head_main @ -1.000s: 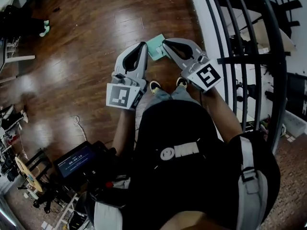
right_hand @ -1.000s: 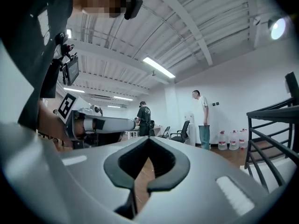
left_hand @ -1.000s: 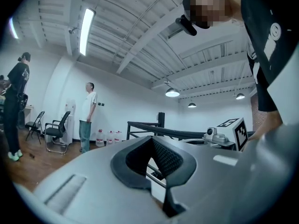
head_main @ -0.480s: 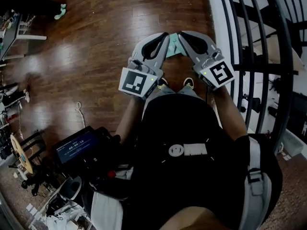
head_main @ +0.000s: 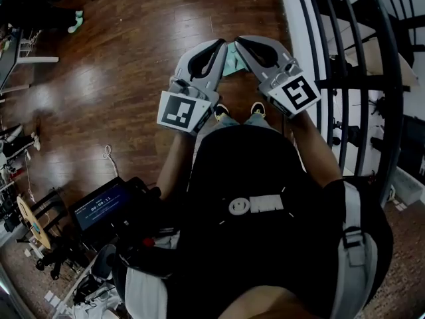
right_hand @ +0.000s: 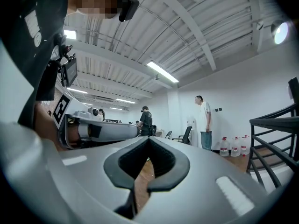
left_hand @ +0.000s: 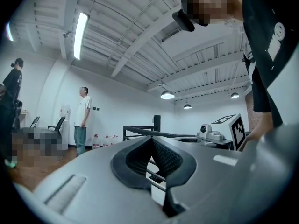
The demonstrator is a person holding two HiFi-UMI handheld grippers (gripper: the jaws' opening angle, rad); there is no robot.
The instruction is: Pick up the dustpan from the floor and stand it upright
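Note:
The pale green dustpan (head_main: 232,62) lies on the wooden floor, only a small part of it showing between and beyond the two grippers. My left gripper (head_main: 222,44) is held level above it with its jaws shut and nothing between them (left_hand: 152,138). My right gripper (head_main: 239,42) is level beside it, its tip almost meeting the left one, and is also shut and empty (right_hand: 148,139). Each gripper shows in the other's view: the right gripper (left_hand: 219,132) and the left gripper (right_hand: 98,127). Neither touches the dustpan.
A black stair railing (head_main: 345,65) and a white wall base run along the right. A lit screen on a stand (head_main: 101,212) and a cord (head_main: 108,159) lie on the floor at the left. My shoes (head_main: 219,111) are just under the grippers. People (left_hand: 83,118) stand far off.
In the head view the two gripper tips have drawn closer together and now cover more of the dustpan. The head camera has shifted slightly.

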